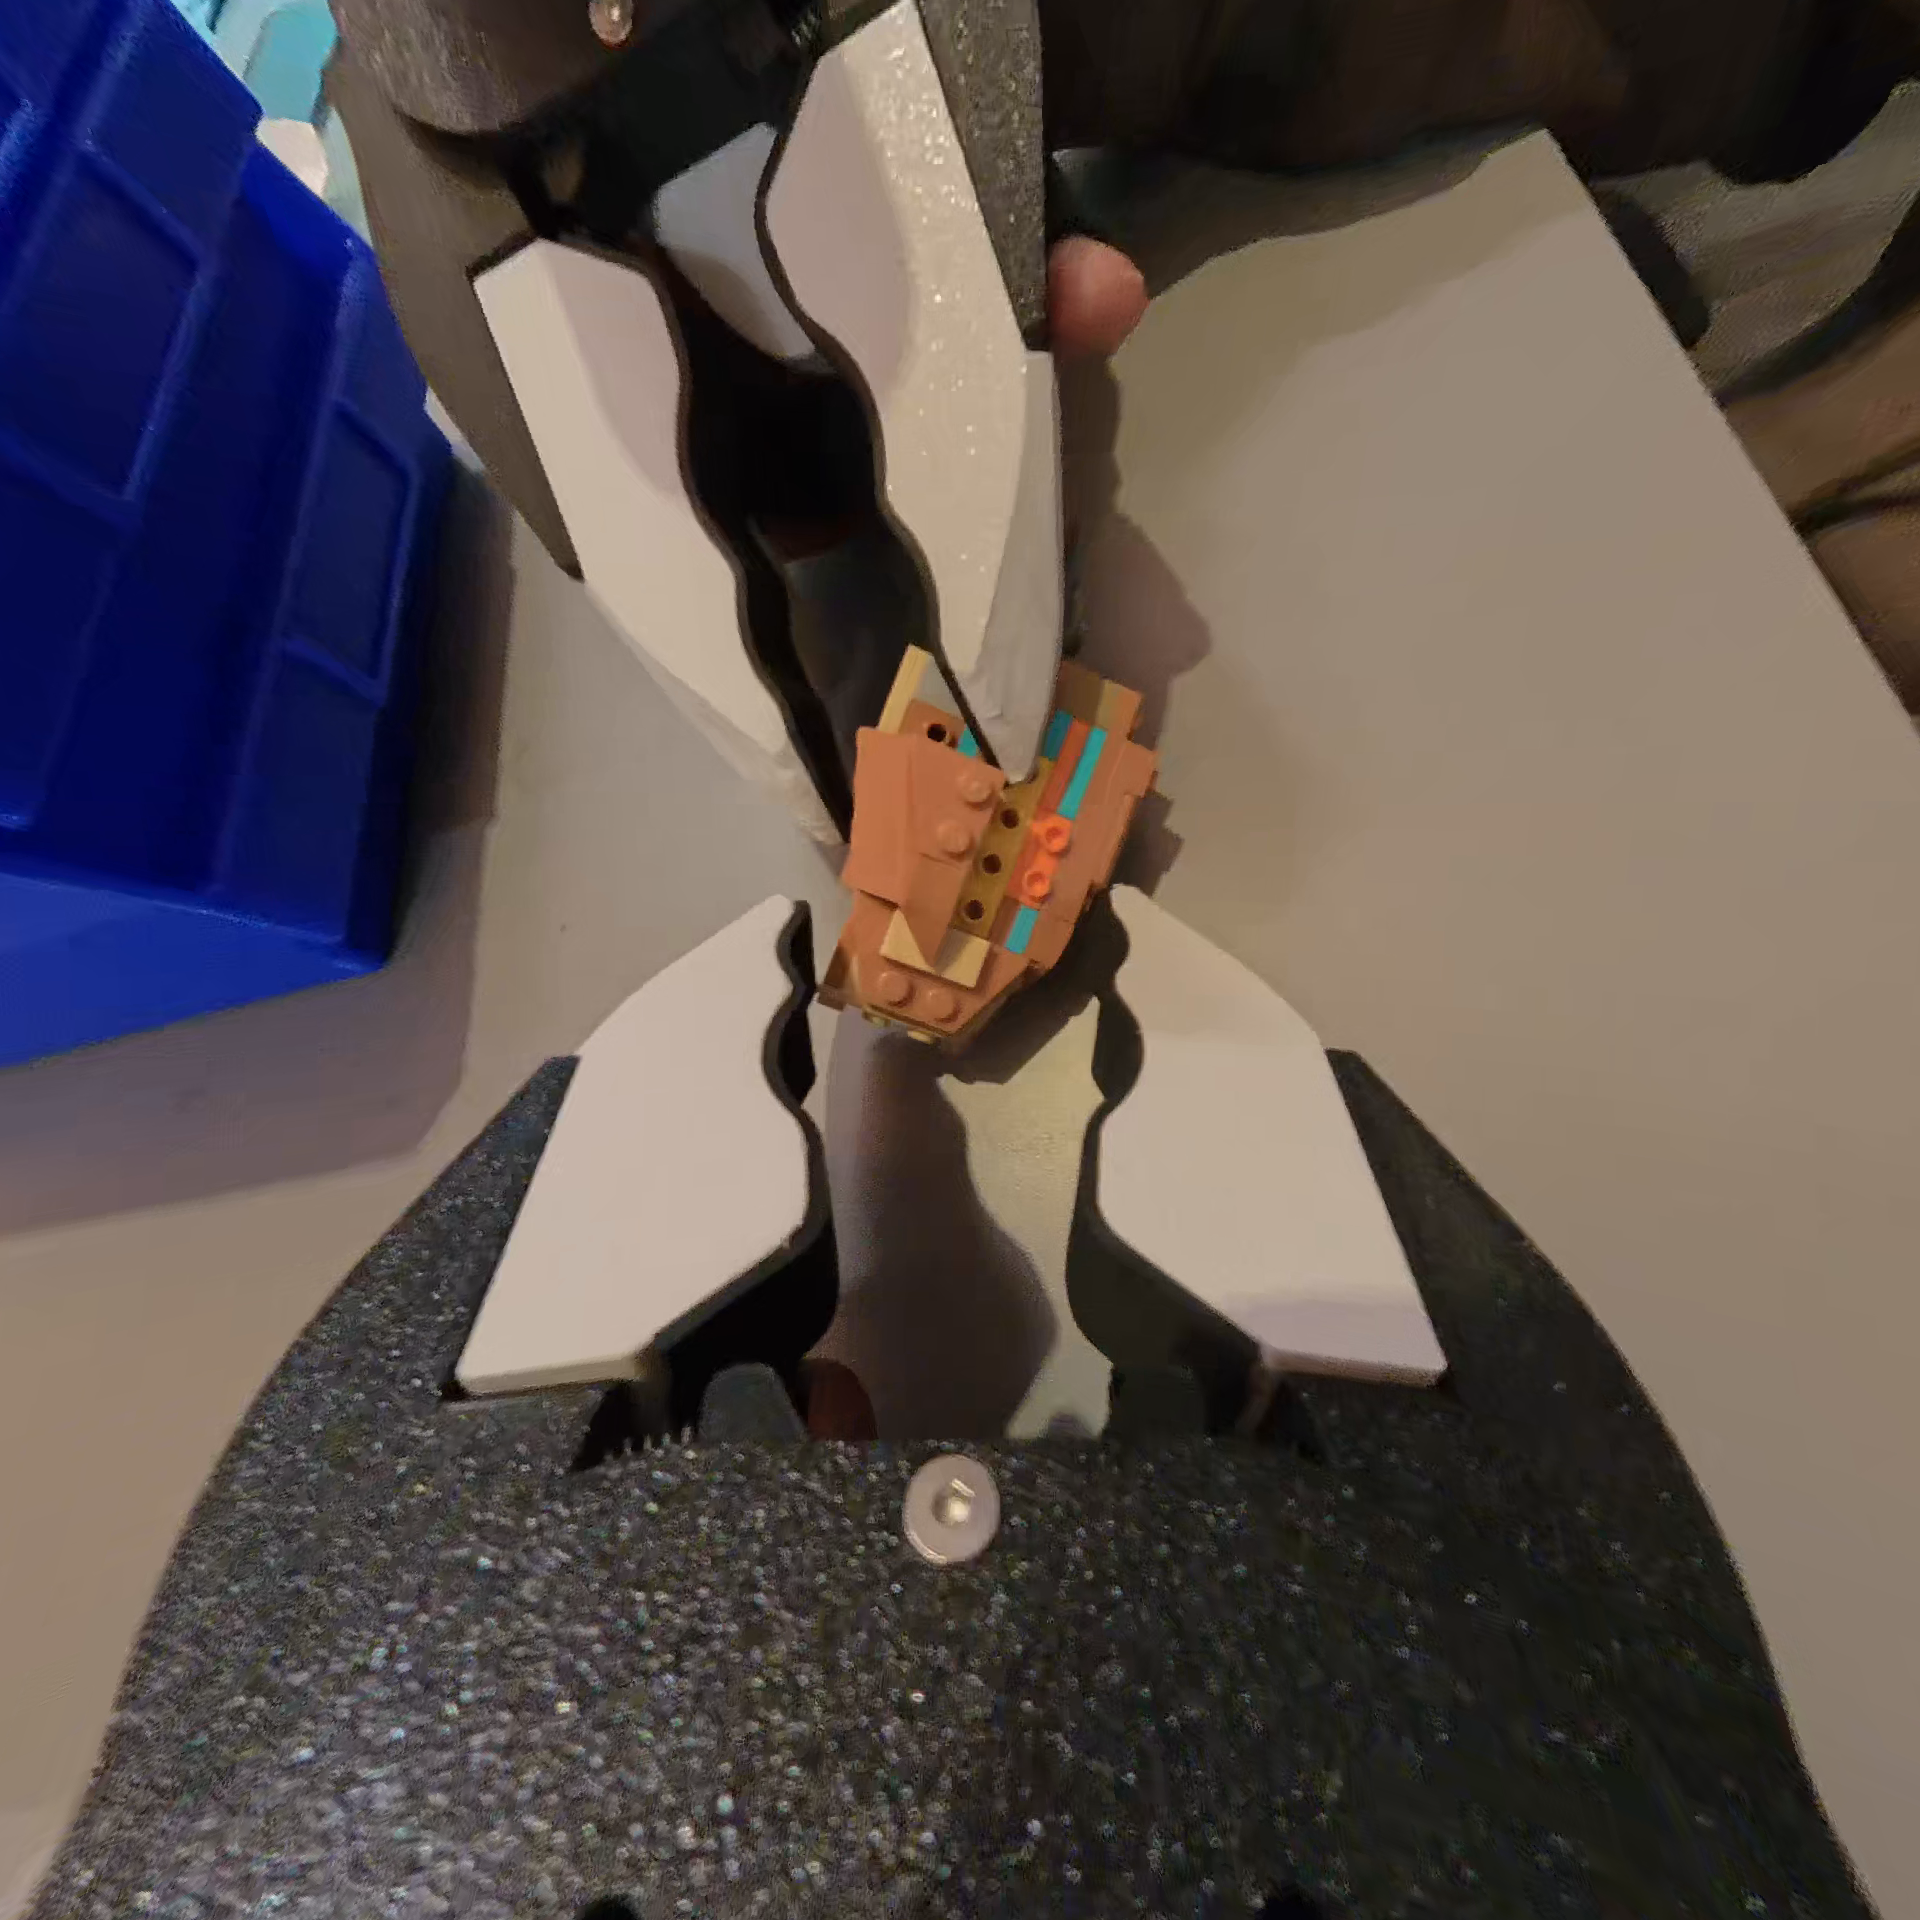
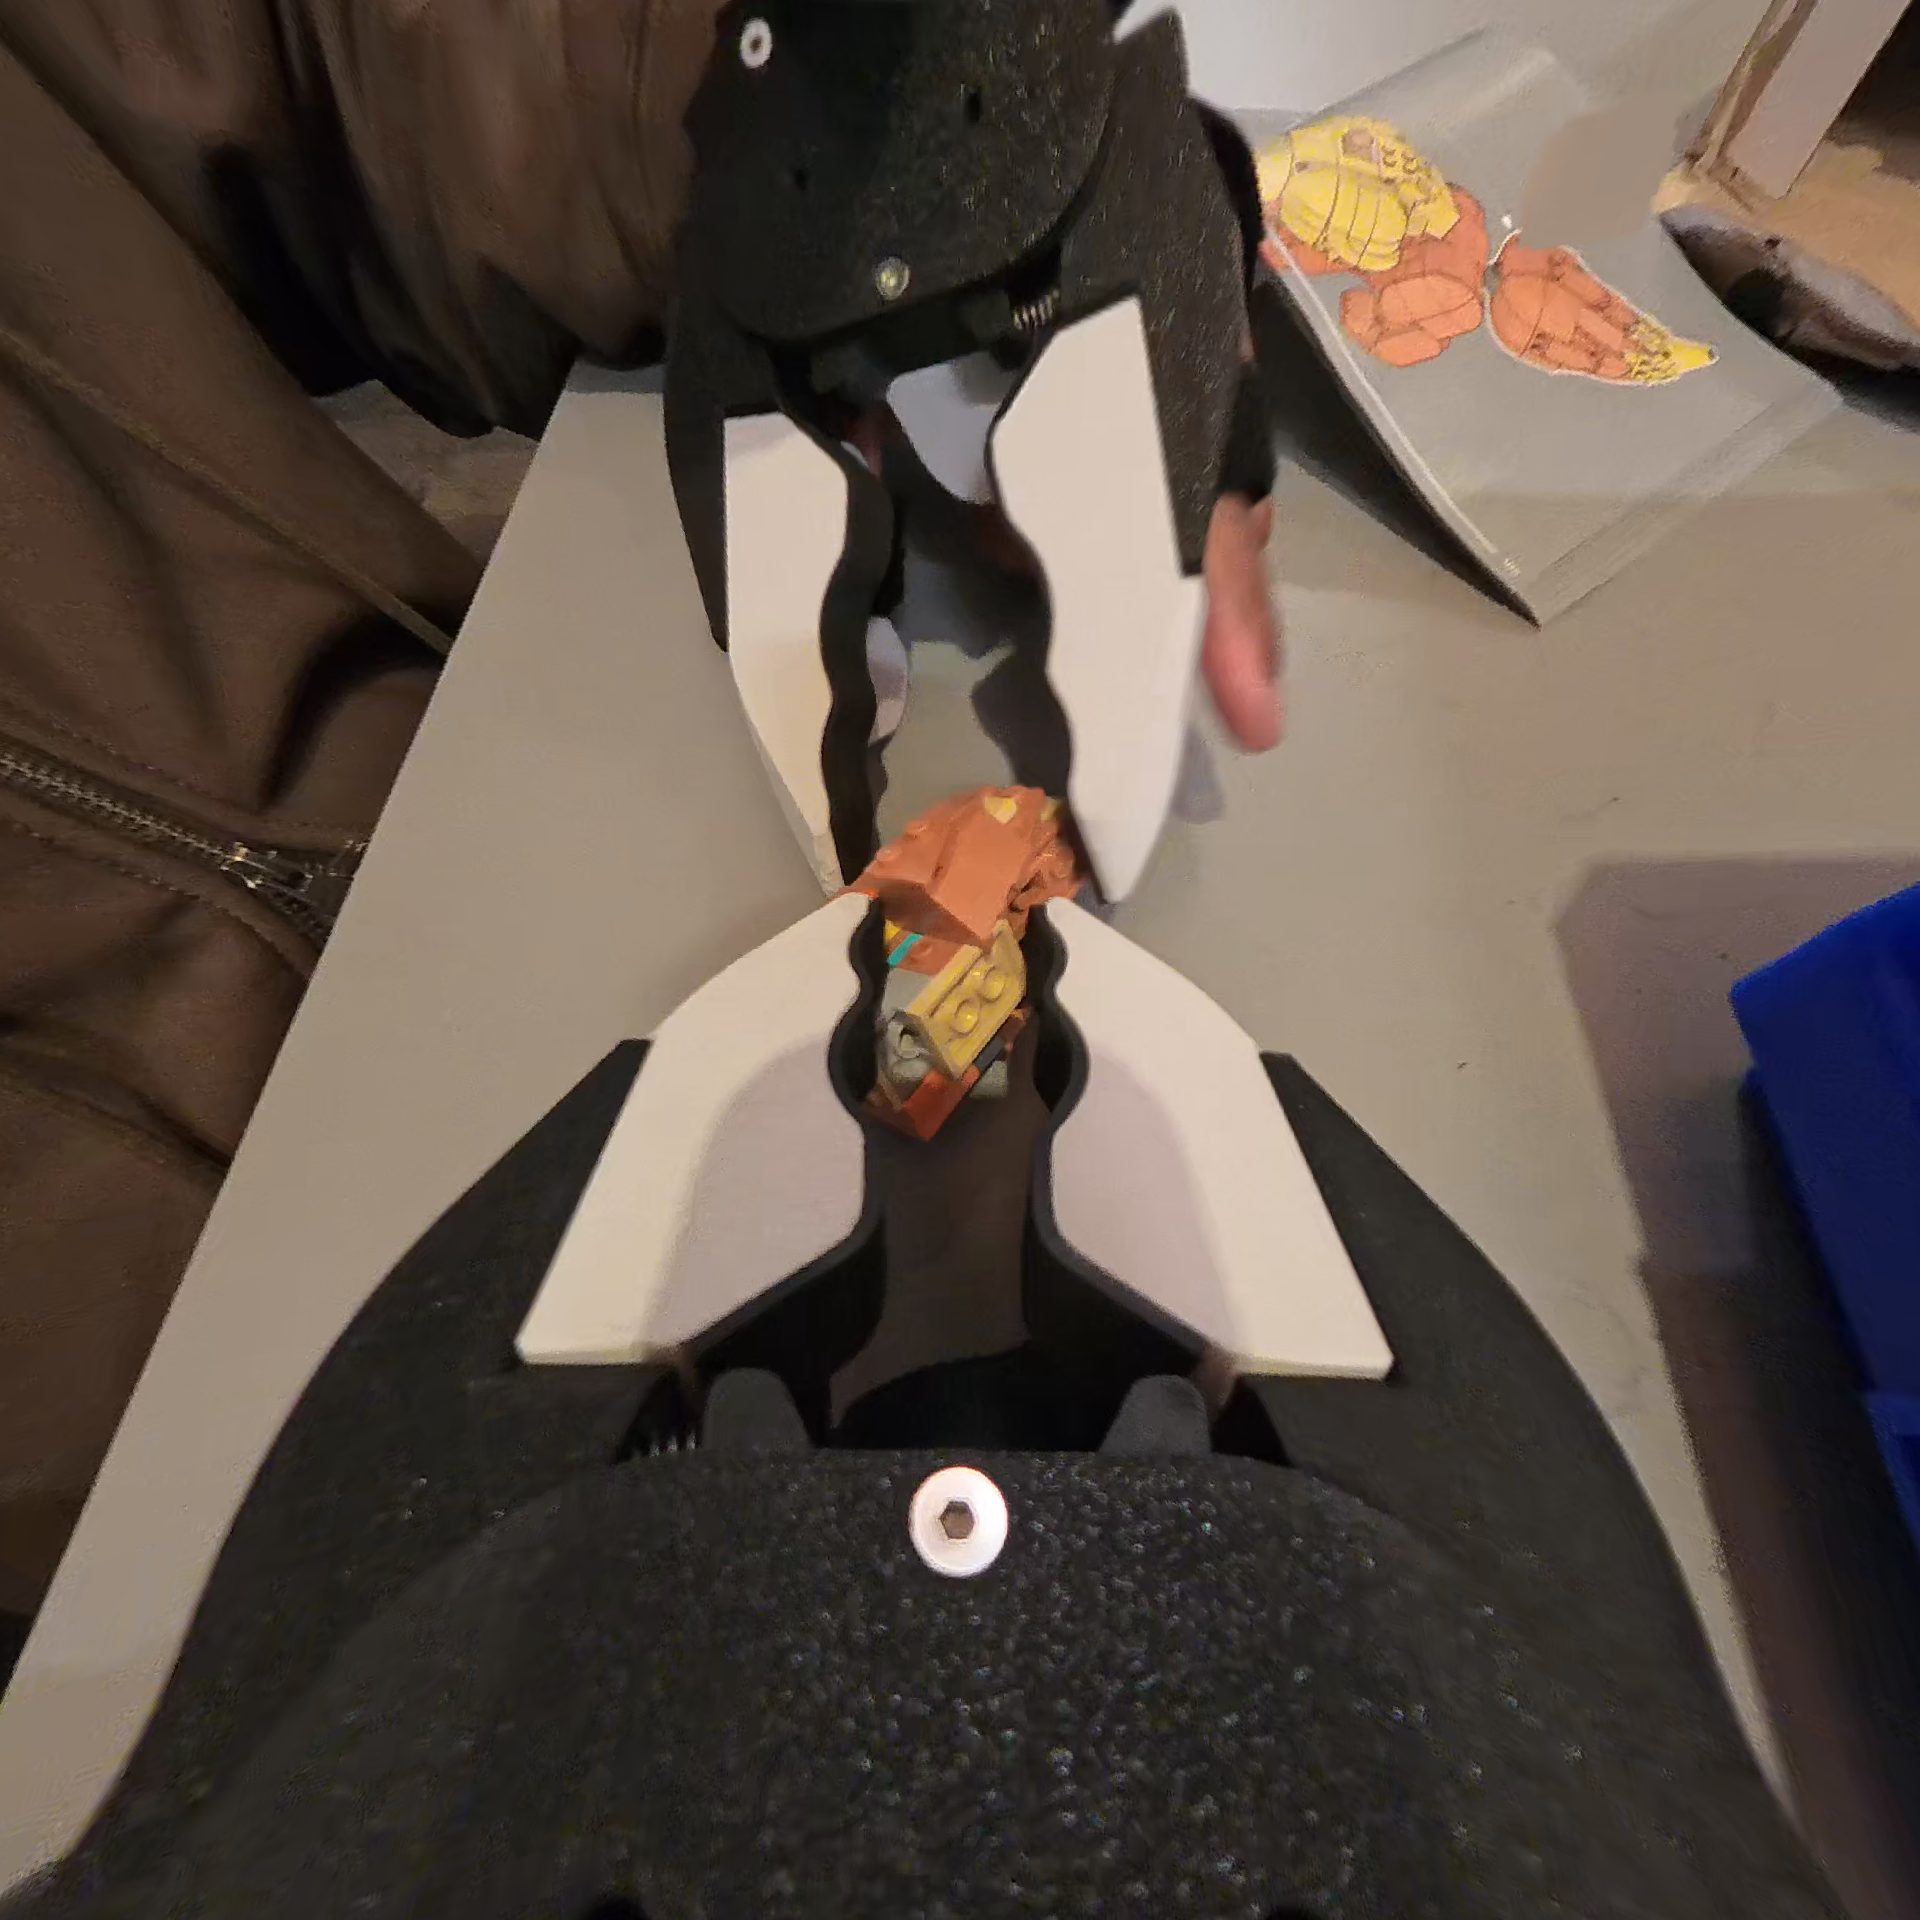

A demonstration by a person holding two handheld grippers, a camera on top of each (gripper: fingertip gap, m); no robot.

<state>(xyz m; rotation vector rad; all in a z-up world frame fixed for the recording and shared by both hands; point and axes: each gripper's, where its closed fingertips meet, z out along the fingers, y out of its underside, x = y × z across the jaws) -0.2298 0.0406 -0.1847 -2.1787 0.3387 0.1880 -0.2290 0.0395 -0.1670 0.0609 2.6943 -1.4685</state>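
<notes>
1. Left hand-held gripper [image 1: 958, 912]: black grainy body, white fingers. Its jaws stand apart, with the tips on either side of the near end of a brick model [image 1: 977, 862]. I cannot tell whether they touch it.
2. Left wrist view, left to right:
   - A blue bin [image 1: 177, 582] stands on the grey counter [image 1: 1455, 935] at the left edge.
   - At the middle, the right hand-held gripper [image 1: 920, 800] reaches in from the top, clamped on the model's far end.
   - The model is brown and tan with teal and orange strips. It casts a shadow on the counter beneath it.
   - A fingertip [image 1: 1096, 296] shows beside that gripper's body.
   - To the right, the counter is plain matte grey, with a dark floor past its far edge.
3. Right wrist view, left to right:
   - A brown jacket [image 2: 156, 623] with a zip fills the left side, past the counter's edge.
   - At the middle, the right hand-held gripper [image 2: 961, 909] is closed on the model [image 2: 956, 987].
   - The left hand-held gripper [image 2: 968, 883] faces it from the top, fingers spread about the model's orange-brown end.
   - Right of centre, a grey booklet [image 2: 1507, 364] lies on the counter, showing yellow and orange brick figures.
   - The bin [image 2: 1849, 1143] stands at the right edge.
</notes>
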